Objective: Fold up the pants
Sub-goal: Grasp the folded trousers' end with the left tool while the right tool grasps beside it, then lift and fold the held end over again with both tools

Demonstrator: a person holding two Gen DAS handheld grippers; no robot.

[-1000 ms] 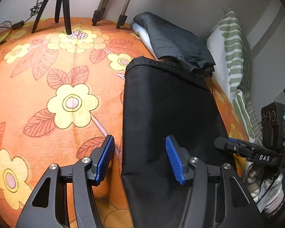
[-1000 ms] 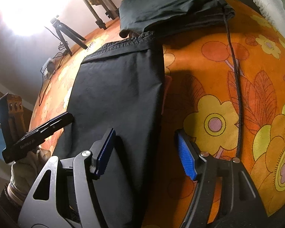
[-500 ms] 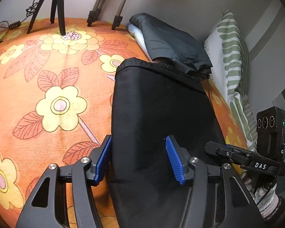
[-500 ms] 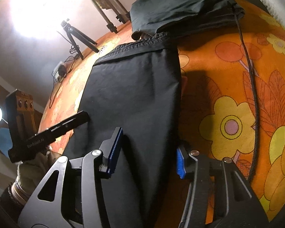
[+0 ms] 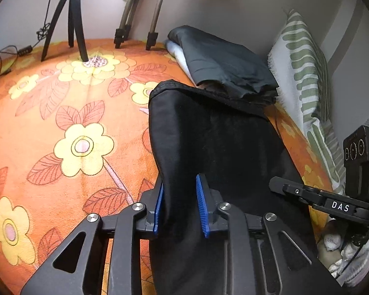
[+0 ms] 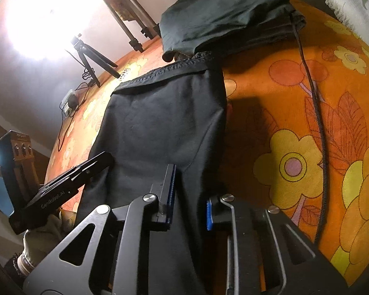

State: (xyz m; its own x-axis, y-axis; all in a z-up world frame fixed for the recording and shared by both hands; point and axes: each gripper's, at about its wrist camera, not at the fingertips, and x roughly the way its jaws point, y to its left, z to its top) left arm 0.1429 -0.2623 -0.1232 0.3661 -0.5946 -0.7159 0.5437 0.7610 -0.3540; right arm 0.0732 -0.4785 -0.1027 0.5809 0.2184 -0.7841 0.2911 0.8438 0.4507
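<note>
Black pants point(image 5: 216, 142) lie lengthwise on an orange flowered bed cover point(image 5: 61, 123), waistband at the far end. My left gripper point(image 5: 179, 204) is closed on the pants' left edge, with fabric bunched between the blue pads point(image 5: 201, 204). In the right wrist view the pants point(image 6: 160, 123) fill the middle. My right gripper point(image 6: 189, 196) is closed on their right edge, and the fabric rises off the cover there. The other gripper shows at the side of each view.
A folded dark garment point(image 5: 223, 66) on white cloth lies just beyond the waistband. A green striped pillow point(image 5: 305, 68) leans on the right wall. Tripod legs point(image 5: 73, 24) stand at the far edge. A black cord point(image 6: 315, 113) runs across the cover right of the pants.
Both grippers went from open astride the pants' edges to closed on them. The gripped edges now lift off the cover.
</note>
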